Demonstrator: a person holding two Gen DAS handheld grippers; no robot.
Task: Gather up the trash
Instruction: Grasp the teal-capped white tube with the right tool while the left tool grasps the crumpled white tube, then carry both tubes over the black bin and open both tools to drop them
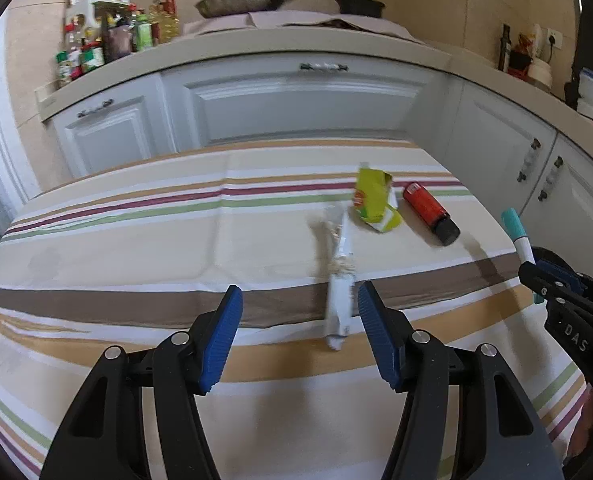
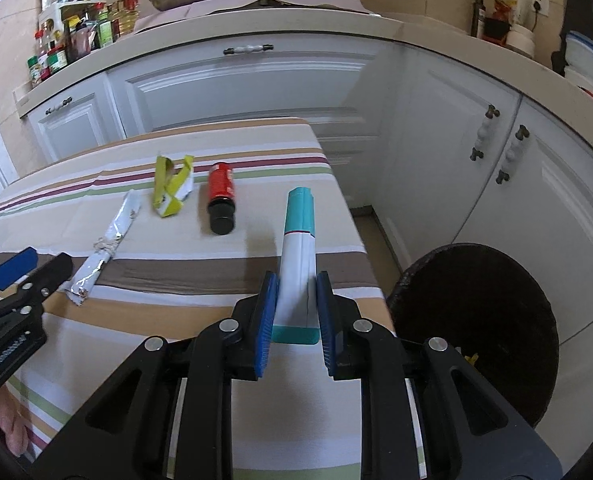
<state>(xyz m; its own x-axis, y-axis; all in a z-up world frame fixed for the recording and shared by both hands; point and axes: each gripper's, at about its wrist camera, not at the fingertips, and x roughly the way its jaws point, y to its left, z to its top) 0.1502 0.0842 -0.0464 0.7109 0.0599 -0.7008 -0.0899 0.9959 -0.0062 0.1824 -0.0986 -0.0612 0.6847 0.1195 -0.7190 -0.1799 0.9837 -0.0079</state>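
The left tongs (image 1: 298,334) point forward and down over the bench (image 1: 136,240), their blue pads (image 1: 224,336) standing well apart with nothing pressed between them. The right tongs (image 2: 296,314) tilt down at a like angle, pads (image 2: 266,320) drawn in tight on a white and teal box (image 2: 298,256) that juts out ahead of them.

wrappers: 2 (image 2: 106,242); cartons: 2 (image 2: 299,264); bottles: 1 (image 2: 221,196); bins: 1 (image 2: 476,320)

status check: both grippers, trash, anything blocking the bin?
Right gripper shut on teal-white box; left gripper open, empty. Silver wrapper, green carton, red bottle on table. Bin unobstructed.
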